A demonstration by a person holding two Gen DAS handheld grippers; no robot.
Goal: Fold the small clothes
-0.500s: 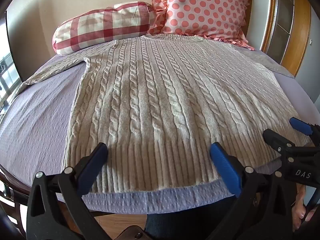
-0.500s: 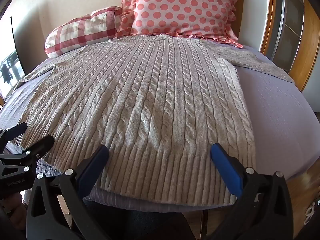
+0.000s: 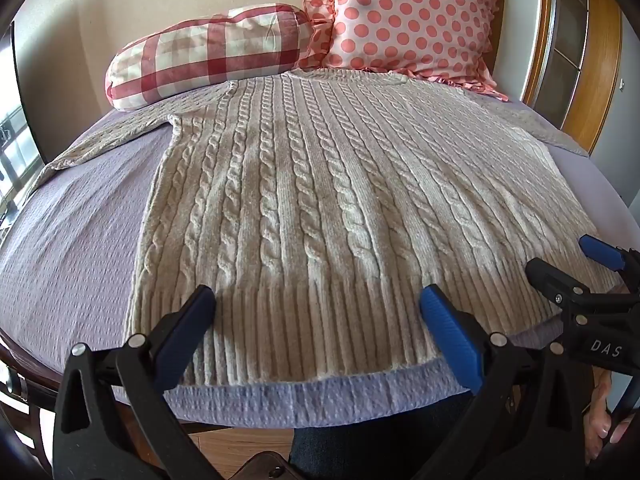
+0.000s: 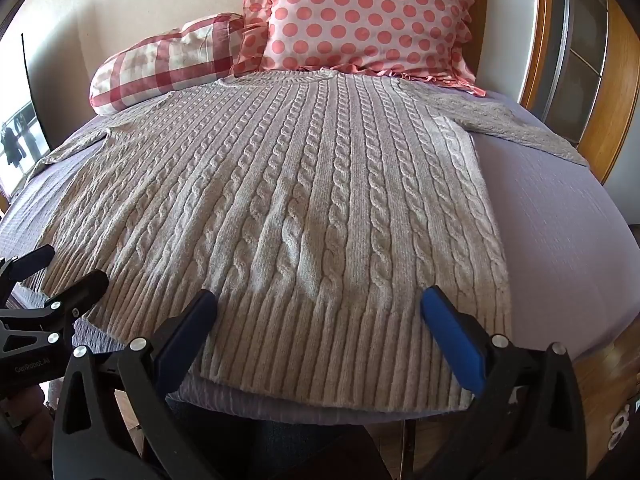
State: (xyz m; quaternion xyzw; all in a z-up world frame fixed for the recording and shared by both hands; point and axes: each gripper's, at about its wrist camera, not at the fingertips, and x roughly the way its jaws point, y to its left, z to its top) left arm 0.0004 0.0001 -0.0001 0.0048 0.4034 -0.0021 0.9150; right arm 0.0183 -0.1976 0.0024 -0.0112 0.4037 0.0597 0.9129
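Note:
A beige cable-knit sweater (image 3: 320, 208) lies flat, face up, on the lilac bedspread (image 3: 72, 248), hem toward me, sleeves spread to both sides. It also shows in the right wrist view (image 4: 304, 208). My left gripper (image 3: 316, 320) is open and empty, hovering over the ribbed hem near its left part. My right gripper (image 4: 318, 320) is open and empty over the hem's right part. Each gripper shows in the other's view: the right one at the edge (image 3: 568, 264), the left one at the edge (image 4: 60, 272).
A red-checked bolster (image 3: 208, 56) and a pink polka-dot pillow (image 3: 408, 20) lean against the wall behind the sweater's collar. A wooden frame (image 3: 576, 52) stands at the right. The bed's front edge (image 3: 320, 400) is just below the hem.
Both grippers have stayed nearly still; the views shift only slightly. The sweater has not moved.

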